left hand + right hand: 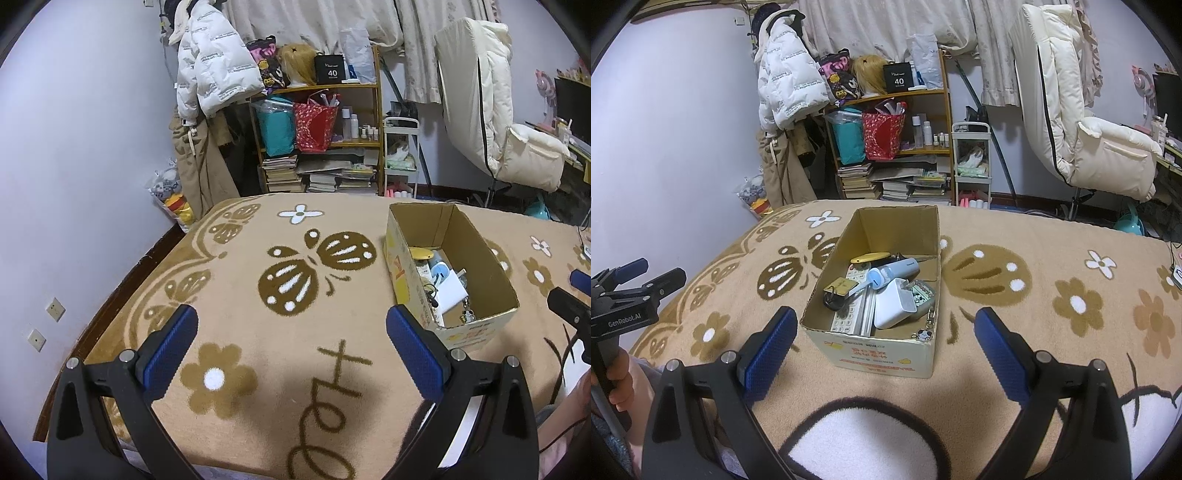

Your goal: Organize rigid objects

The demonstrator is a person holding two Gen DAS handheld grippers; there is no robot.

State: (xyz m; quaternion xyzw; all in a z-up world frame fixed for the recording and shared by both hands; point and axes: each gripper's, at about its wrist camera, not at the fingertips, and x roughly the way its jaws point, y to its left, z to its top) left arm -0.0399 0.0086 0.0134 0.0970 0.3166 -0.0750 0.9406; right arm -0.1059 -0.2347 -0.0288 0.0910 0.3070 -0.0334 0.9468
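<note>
Sitting on patterned blanket (1015, 229), open cardboard box (886, 354), small gadgets jumbled inside

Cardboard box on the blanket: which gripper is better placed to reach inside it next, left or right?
Probably the right gripper: the cardboard box sits straight ahead between its open fingers. The left gripper, also open, points at bare blanket, with the box off to its right.

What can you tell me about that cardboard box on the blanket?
The box is plain brown cardboard, open on top with no flaps showing, its pale front printed in red and yellow. It sits upright on the tan flowered blanket. Inside, small things lie piled: a white charger, a remote, a padlock, a yellow item at the back. A keychain charm hangs over the front rim. Neither tongs touch it.
</note>
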